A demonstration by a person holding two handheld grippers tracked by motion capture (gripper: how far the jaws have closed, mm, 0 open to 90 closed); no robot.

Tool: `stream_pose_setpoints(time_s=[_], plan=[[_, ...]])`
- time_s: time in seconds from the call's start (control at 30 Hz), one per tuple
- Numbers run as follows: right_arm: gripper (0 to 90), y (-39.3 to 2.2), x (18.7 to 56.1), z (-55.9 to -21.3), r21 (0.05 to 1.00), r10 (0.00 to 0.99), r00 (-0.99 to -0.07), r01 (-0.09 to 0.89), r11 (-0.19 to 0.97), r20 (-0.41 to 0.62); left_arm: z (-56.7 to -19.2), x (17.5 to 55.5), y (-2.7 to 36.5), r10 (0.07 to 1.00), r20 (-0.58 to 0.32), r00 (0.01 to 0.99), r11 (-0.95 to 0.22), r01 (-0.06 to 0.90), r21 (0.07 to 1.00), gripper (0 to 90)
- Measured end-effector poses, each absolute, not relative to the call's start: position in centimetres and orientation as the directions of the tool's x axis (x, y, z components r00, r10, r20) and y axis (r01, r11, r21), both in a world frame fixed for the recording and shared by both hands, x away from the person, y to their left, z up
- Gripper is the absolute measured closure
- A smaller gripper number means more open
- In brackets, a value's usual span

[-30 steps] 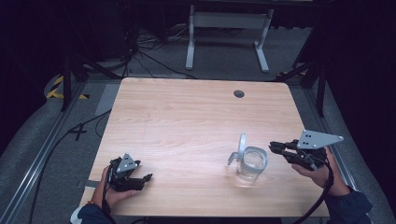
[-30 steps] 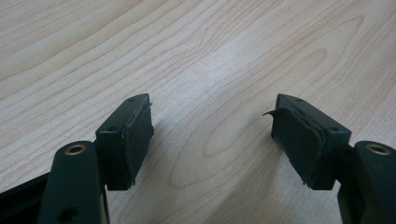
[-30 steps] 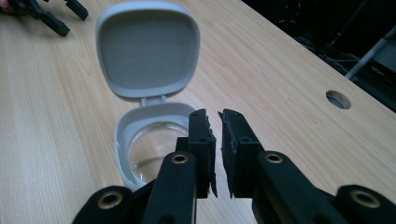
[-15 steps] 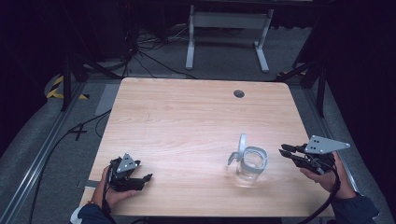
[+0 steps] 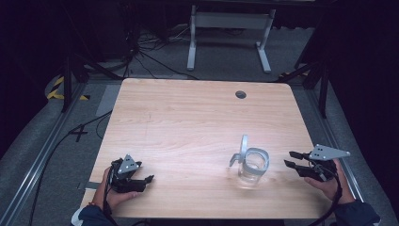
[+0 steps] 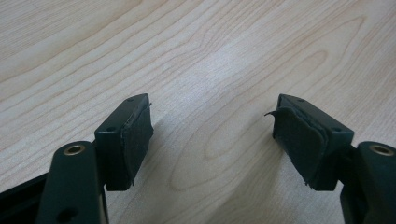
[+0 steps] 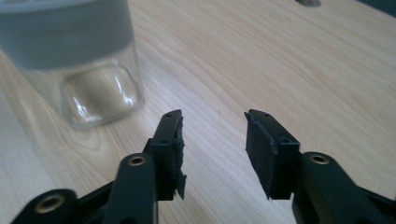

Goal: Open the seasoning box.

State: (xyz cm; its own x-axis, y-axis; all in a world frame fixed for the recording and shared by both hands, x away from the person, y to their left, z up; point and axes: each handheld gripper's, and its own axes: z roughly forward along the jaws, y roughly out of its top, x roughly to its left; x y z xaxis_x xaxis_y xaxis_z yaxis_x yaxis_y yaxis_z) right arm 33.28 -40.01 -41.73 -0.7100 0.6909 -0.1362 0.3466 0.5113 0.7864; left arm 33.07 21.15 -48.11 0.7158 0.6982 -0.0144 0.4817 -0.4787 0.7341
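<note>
Table: pale wood grain, smooth satin finish. Jar up-left of right gripper's jaws: clear glossy glass, matt grey band. Pads: black, matt, frayed edges.

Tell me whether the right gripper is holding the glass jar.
No: the right gripper sits open beside the glass jar, nothing between its jaws.

Legible text, labels, brands, numbers, signs: none. The glass jar, the wooden surface and the tool pads carry no readable marking in the high view or in either gripper view.
</note>
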Motion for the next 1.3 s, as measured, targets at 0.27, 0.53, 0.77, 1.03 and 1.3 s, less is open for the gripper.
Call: stream_pose_setpoints(time_s=[0.27,0.53,0.77,1.03,1.3], plan=[[39.5,-40.8,33.2,-44.2,0.76,0.717,-0.692,0.421,0.495,-0.084,-48.0,33.2,21.2,0.69,0.0,0.724,-0.498,0.474,0.726,28.1],[26.1,-41.4,32.9,-46.1,0.729,0.749,-0.659,0.48,0.488,-0.068,-48.1,33.2,21.0,0.696,-0.021,0.717,-0.478,0.485,0.732,27.7],[17.1,-41.7,33.2,-46.7,0.738,0.778,-0.628,0.51,0.442,-0.032,-48.1,33.4,21.0,0.694,-0.02,0.719,-0.481,0.485,0.731,27.6],[16.5,-41.7,33.0,-46.7,0.738,0.781,-0.624,0.511,0.442,-0.035,-48.1,33.5,21.0,0.687,-0.012,0.727,-0.489,0.474,0.732,27.1],[15.5,-41.7,33.0,-46.7,0.736,0.786,-0.617,0.517,0.437,-0.033,-48.1,33.6,20.9,0.69,-0.017,0.724,-0.486,0.48,0.73,26.3]])
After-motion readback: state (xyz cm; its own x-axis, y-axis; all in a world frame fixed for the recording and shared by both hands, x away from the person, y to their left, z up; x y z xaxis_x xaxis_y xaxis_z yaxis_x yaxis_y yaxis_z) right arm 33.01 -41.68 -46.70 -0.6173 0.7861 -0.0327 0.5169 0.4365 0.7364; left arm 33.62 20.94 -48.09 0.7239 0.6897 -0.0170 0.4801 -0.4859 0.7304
